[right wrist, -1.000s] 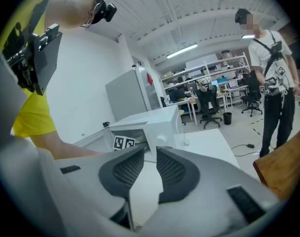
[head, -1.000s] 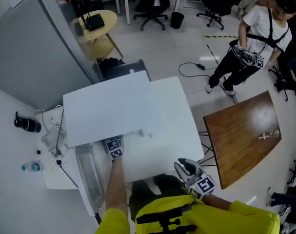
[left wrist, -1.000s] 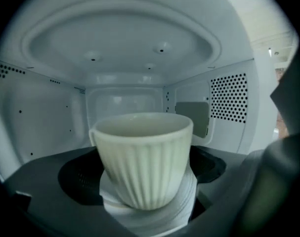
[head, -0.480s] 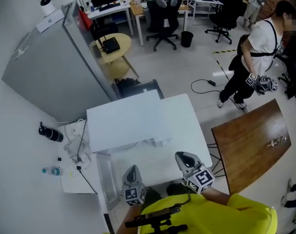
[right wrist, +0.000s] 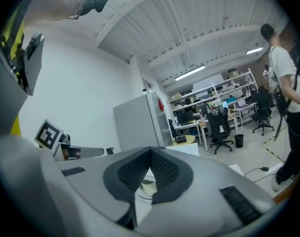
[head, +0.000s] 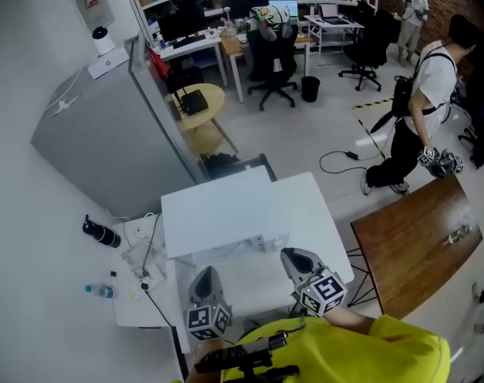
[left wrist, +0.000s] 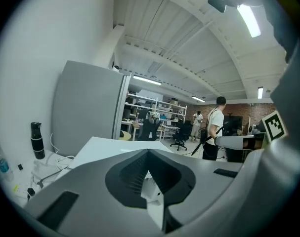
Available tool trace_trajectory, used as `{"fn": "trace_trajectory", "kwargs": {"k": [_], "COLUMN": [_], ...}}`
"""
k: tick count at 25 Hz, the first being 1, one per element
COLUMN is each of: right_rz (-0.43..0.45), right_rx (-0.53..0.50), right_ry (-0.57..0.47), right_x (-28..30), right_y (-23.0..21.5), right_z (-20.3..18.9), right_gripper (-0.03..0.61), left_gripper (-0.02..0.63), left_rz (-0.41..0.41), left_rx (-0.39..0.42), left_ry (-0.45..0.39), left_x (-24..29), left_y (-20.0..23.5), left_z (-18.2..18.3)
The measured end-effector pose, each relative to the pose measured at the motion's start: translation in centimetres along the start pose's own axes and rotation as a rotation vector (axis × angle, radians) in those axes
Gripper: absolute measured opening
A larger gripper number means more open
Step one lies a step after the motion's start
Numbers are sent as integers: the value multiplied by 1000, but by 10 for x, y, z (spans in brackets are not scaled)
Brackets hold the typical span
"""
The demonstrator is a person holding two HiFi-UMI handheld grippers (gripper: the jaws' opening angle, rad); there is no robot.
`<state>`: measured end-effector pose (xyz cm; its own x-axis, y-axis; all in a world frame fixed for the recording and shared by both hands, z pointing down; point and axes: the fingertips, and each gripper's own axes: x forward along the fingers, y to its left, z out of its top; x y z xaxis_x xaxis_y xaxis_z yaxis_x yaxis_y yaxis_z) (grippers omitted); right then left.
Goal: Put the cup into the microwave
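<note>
The white microwave stands on a white table just ahead of me. Close to my body, my left gripper hangs in front of the microwave with its jaws shut and nothing between them. To its right, my right gripper is over the table, jaws together and empty. Each gripper view looks level over its own shut jaws, left gripper and right gripper, across the microwave top into the room. No cup is plain in any view. A pale round rim shows under the right jaws; I cannot tell what it is.
A tall grey fridge stands at the left behind the microwave. A black bottle, a water bottle and cables lie on a low white shelf. A brown wooden table and a standing person are at the right.
My left gripper has drawn back from the microwave's front and risen towards my body. The right gripper rose a little. The head view has tilted up and shows more of the room.
</note>
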<state>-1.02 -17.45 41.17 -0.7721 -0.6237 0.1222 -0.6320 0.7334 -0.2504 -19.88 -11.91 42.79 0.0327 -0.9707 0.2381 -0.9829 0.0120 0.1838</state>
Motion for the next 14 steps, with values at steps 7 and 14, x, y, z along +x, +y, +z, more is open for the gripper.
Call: {"fn": "trace_trajectory", "kwargs": {"k": [7,14], "right_rz": [-16,-36], "right_rx": [-2,4], "right_ry": [-6,-9], "right_x": [3,12], "right_y": [10,11], "right_z": [1,0], "right_gripper": [6,6], "left_gripper": [18,18], "left_rz": [-21,-37], "left_rx": [69,82], "left_ry": [13,22], "left_x": [-5,5], "left_y": [1,9], "left_z": [1,4]}}
